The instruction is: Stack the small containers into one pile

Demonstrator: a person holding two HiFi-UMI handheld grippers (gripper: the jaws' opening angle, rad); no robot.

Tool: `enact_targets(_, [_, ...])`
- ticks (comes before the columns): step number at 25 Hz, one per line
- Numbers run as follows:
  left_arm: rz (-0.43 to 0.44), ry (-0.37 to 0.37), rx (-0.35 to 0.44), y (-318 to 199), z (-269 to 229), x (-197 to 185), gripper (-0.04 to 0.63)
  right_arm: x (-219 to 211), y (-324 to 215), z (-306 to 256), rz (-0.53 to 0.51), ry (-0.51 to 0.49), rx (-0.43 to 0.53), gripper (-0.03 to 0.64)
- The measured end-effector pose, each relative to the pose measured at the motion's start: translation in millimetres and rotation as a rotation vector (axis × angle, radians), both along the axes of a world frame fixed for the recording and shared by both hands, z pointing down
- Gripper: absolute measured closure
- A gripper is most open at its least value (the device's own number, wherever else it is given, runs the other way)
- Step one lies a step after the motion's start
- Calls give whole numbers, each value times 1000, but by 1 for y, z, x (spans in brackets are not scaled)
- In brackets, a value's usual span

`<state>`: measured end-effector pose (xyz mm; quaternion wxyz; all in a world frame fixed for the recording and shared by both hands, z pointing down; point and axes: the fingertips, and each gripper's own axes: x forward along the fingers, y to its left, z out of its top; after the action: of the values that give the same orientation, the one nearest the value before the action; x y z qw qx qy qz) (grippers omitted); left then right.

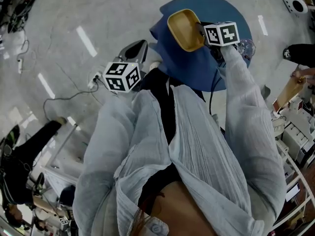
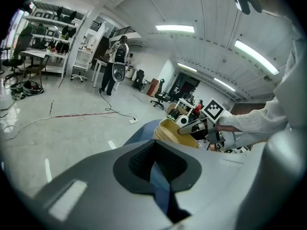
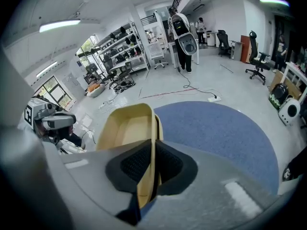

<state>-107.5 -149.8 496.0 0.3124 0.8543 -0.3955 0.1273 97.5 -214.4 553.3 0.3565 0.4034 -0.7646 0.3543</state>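
My right gripper (image 1: 201,31) is shut on the wall of a tan, rounded-rectangular container (image 1: 185,29), held tilted in the air above a round blue surface (image 1: 197,68). In the right gripper view the container (image 3: 125,128) stands on edge between the pads of the right gripper (image 3: 152,147); a second tan rim lies close against its right side. My left gripper (image 1: 138,48) hangs lower left, away from the container, its jaws shut on nothing. The left gripper view looks past the left gripper (image 2: 153,150) at the container (image 2: 171,131) and right gripper (image 2: 193,127).
The round blue surface (image 3: 225,133) lies below on a grey floor with cables (image 1: 64,100). A person with gear on the back (image 3: 184,35) stands far off. Shelves, desks and office chairs (image 3: 259,61) line the room; a white speaker (image 3: 289,111) sits at right.
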Motion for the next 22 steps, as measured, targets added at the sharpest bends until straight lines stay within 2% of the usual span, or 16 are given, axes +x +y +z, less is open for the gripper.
enact_targets(3, [11, -2, 0, -1, 0, 4, 583, -1, 0, -1, -2, 5, 12, 592])
enact_targets(7, [22, -1, 7, -3, -3, 8, 583, -1, 0, -4, -7, 58, 66, 589])
enact_targets(8, [24, -1, 8, -3, -3, 9, 583, -2, 1, -3, -22, 75, 85, 571])
enact_targets(13, [40, -3, 4, -2, -3, 15, 583, -16, 5, -1, -117, 162, 140, 425])
enact_targets(15, [46, -3, 6, 1, -4, 18, 583, -18, 10, 0, -145, 197, 145, 330])
enact_targets(17, [48, -2, 7, 4, -6, 19, 583, -21, 17, 5, -181, 213, 131, 301])
enact_targets(20, [48, -5, 5, 5, -3, 21, 583, -20, 27, 19, -204, 221, 81, 192])
enact_targets(22, [45, -7, 3, 8, -3, 25, 583, -14, 31, 25, -212, 233, 83, 158])
